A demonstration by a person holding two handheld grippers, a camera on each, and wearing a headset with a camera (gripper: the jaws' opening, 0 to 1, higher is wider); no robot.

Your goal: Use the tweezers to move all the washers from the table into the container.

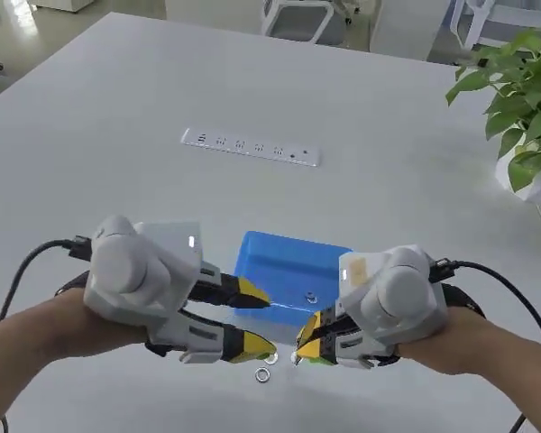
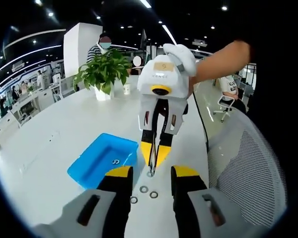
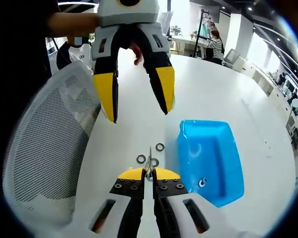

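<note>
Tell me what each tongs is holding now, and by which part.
The right tongs are shut on the tweezers, gripping their rear part; the thin tips stick out forward. The left tongs are open and hold nothing.

Washers (image 3: pixel 141 159) beside container (image 3: pixel 213 144) — 1 inside

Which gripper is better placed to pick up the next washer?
Right, probably: the right gripper is shut on the tweezers, tips among the washers on the table beside the container. The left gripper is open, holding nothing.
</note>
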